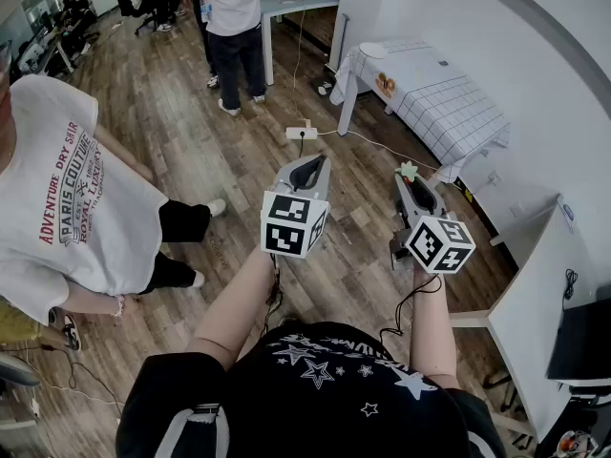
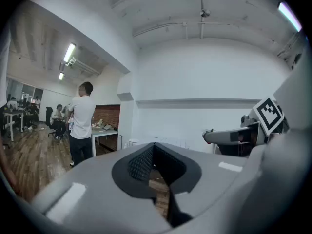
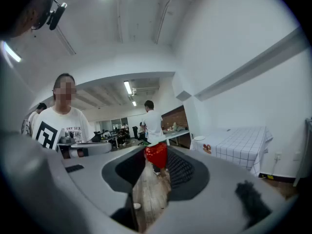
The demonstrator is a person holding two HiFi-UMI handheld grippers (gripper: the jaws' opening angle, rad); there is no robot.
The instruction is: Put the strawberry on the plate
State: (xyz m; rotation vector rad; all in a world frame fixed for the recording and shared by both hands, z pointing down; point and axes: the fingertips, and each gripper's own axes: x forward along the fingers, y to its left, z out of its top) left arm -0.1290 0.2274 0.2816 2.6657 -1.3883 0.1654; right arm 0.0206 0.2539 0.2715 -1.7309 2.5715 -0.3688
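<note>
A red strawberry (image 3: 156, 155) with a green top (image 1: 409, 170) sits pinched at the tips of my right gripper (image 1: 410, 179), which is shut on it and held up in the air over the wooden floor. My left gripper (image 1: 309, 164) is raised beside it, to the left, and its jaws meet at the tips with nothing between them (image 2: 154, 145). A white plate (image 1: 374, 51) rests on the far end of a table with a checked cloth (image 1: 449, 103), well ahead of both grippers. From the right gripper view the plate (image 3: 198, 138) lies to the right of the strawberry.
An orange item (image 1: 386, 84) lies on the checked table near the plate. One person in a white T-shirt (image 1: 67, 198) is at my left, and another stands at the back (image 1: 232, 27). A power strip (image 1: 302, 133) lies on the floor ahead. A white desk (image 1: 544, 303) is at my right.
</note>
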